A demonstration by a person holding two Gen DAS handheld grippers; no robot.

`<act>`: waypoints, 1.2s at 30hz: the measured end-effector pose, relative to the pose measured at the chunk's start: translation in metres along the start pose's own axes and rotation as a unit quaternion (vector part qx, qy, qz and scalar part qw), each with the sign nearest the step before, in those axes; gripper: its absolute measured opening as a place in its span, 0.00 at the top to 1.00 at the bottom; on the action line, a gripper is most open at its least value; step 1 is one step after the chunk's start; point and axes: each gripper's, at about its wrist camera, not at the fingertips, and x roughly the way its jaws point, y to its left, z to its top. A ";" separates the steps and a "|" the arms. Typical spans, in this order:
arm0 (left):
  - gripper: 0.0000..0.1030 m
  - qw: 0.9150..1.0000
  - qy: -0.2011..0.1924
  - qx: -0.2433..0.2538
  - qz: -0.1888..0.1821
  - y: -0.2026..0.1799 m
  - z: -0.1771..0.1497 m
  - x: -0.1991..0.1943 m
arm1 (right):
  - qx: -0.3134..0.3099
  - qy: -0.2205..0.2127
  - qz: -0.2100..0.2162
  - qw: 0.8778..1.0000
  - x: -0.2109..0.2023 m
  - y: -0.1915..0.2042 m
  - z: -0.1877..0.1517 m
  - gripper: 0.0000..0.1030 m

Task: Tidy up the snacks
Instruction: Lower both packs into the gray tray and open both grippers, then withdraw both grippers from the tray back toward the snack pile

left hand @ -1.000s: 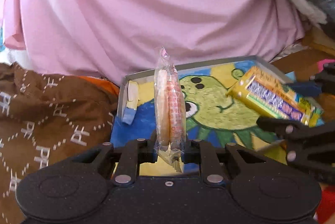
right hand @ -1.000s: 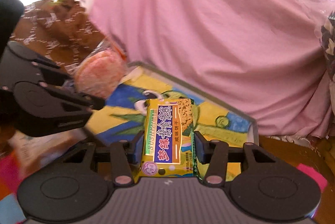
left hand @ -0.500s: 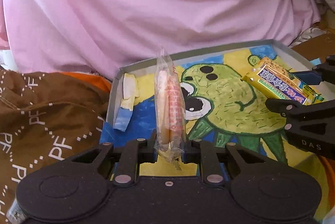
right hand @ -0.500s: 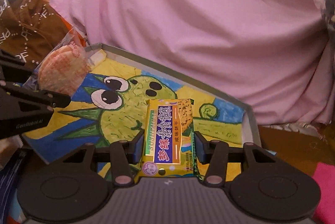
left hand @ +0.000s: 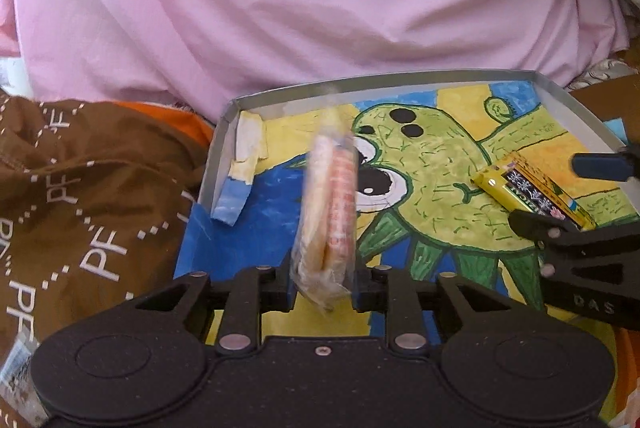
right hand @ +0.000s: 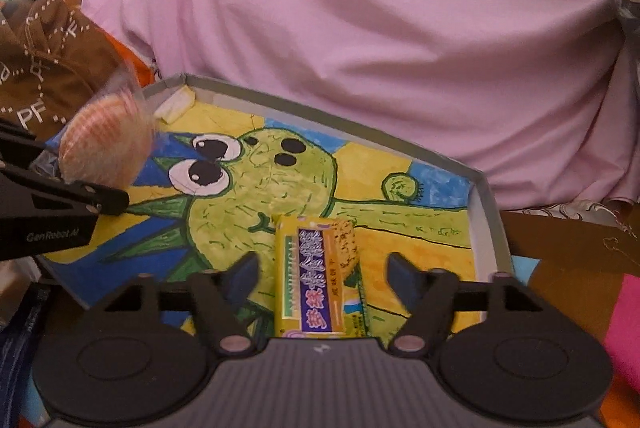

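Behind tray (right hand: 486, 211): pink cloth (right hand: 360, 27), brown bag (left hand: 80, 187)

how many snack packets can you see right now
2. A rice cracker packet sits between the left gripper's fingers above the painted tray. A yellow biscuit packet lies in the tray between the right gripper's open fingers. Others may be out of view.

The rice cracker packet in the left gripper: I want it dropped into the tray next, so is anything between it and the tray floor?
Nothing visible. The rice cracker packet hangs over bare painted floor of the tray. The yellow snack bar lies well to its right, between the right gripper's spread fingers.
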 end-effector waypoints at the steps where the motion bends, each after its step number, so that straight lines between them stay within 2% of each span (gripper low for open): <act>1: 0.66 1.000 0.003 -0.004 -0.001 0.001 0.000 -0.001 | 0.003 -0.003 0.000 1.000 -0.003 -0.001 0.000 0.17; 4: 0.62 1.000 0.008 -0.015 -0.006 0.004 0.000 -0.006 | 0.014 -0.010 0.004 1.000 -0.011 -0.007 0.000 0.11; 6: 0.56 1.000 0.005 -0.022 -0.006 0.007 0.000 -0.011 | 0.024 -0.015 0.003 1.000 -0.016 -0.013 0.000 0.06; 8: 0.47 1.000 0.002 -0.027 -0.006 0.009 -0.001 -0.018 | 0.035 -0.021 0.003 0.999 -0.022 -0.020 0.000 0.04; 13: 0.40 0.999 -0.005 -0.035 -0.011 0.013 -0.004 -0.035 | 0.056 -0.032 -0.004 0.998 -0.043 -0.033 -0.001 0.00; 17: 0.31 0.998 -0.010 -0.064 -0.014 0.018 -0.010 -0.055 | 0.072 -0.045 -0.004 0.996 -0.067 -0.037 -0.001 0.00; 25: 0.21 0.995 -0.039 -0.087 -0.024 0.021 -0.022 -0.109 | 0.079 -0.078 0.013 0.994 -0.124 -0.025 -0.001 0.00; 30: 0.20 0.993 -0.047 -0.099 -0.031 0.023 -0.032 -0.139 | 0.084 -0.096 0.024 0.992 -0.158 -0.014 -0.003 0.00; 36: 0.15 0.990 -0.082 -0.111 -0.005 0.026 -0.061 -0.178 | 0.074 -0.100 0.040 0.991 -0.191 -0.005 -0.017 0.00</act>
